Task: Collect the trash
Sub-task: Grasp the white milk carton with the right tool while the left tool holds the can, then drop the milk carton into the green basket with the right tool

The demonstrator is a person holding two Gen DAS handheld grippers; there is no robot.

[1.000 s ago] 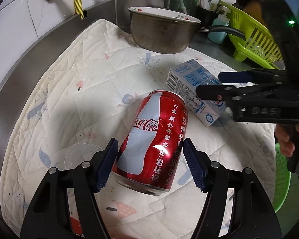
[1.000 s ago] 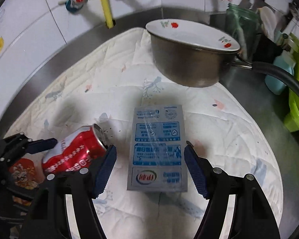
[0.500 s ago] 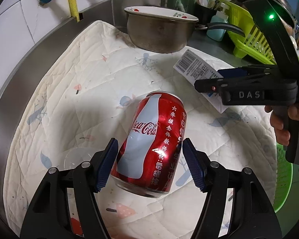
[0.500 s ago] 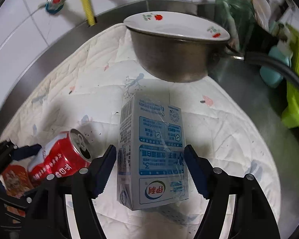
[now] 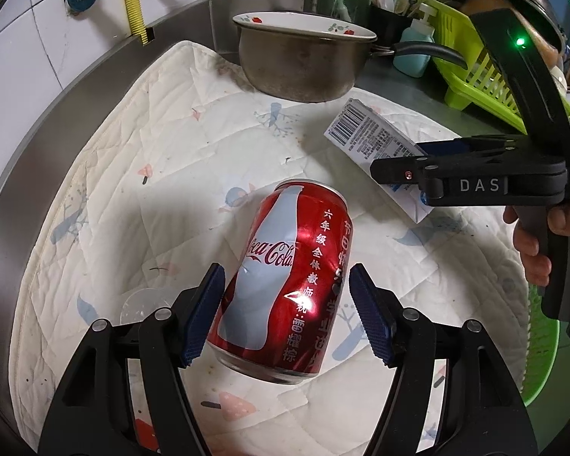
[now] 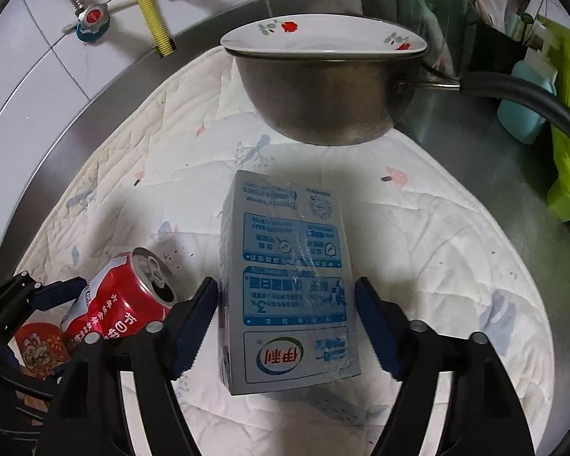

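Observation:
A red Coca-Cola can (image 5: 285, 285) hangs tilted just above the quilted cloth (image 5: 133, 152), and my left gripper (image 5: 287, 315) is shut on its sides. In the right wrist view the same can (image 6: 121, 304) shows at the lower left with its opened top facing up. A blue-and-white milk carton (image 6: 288, 277) sits between the pads of my right gripper (image 6: 285, 323), which is shut on it. The carton is lifted, with its shadow on the cloth below. From the left wrist view the carton (image 5: 364, 136) sticks out past the right gripper, which a hand (image 5: 532, 243) holds.
A steel pot (image 6: 323, 95) with a flowered plate on top stands at the cloth's far edge. A green dish rack (image 5: 475, 76) and a teal bottle (image 6: 524, 106) stand at the back right. A green basket (image 5: 543, 361) sits at the right. A clear plastic lid (image 5: 144, 304) and a red packet (image 6: 38, 345) lie on the cloth.
The milk carton lay flat on the cloth a second ago; it now hangs raised and tipped in the right gripper. The can has stayed in the left gripper's hold.

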